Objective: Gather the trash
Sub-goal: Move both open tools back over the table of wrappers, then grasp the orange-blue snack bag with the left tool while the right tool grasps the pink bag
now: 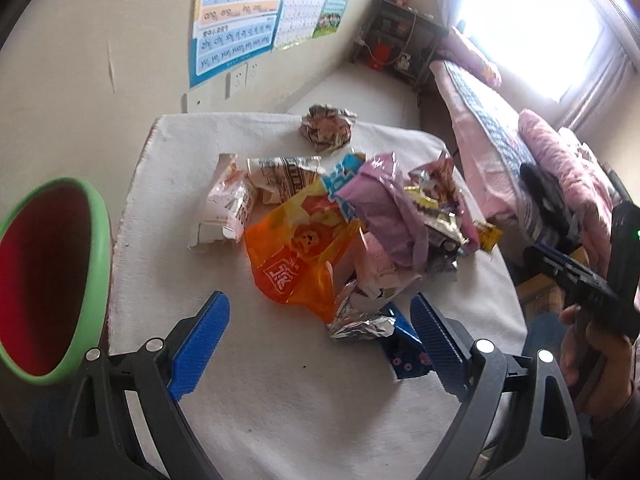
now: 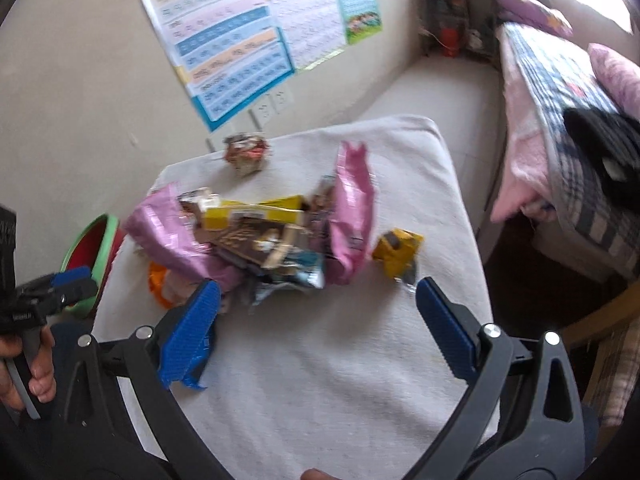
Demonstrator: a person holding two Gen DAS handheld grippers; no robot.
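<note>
A pile of trash lies on a table with a white cloth point(image 1: 260, 400): an orange plastic bag point(image 1: 296, 256), pink wrappers point(image 1: 384, 208), a white wrapper point(image 1: 228, 208), a crumpled foil piece point(image 1: 356, 320), a blue wrapper point(image 1: 400, 352) and a crumpled paper ball point(image 1: 328, 128). My left gripper point(image 1: 320, 344) is open and empty just before the pile. My right gripper point(image 2: 316, 324) is open and empty, near the pink wrappers point(image 2: 352, 216), a yellow wrapper point(image 2: 396, 252) and the paper ball point(image 2: 246, 152). A green bin with a red inside point(image 1: 52, 280) stands left of the table.
A bed with pink bedding point(image 1: 540, 168) stands to the right. Posters point(image 1: 240, 12) hang on the wall behind the table. A dark shelf point(image 1: 396, 44) stands in the far corner. The bin point(image 2: 92, 248) also shows in the right wrist view.
</note>
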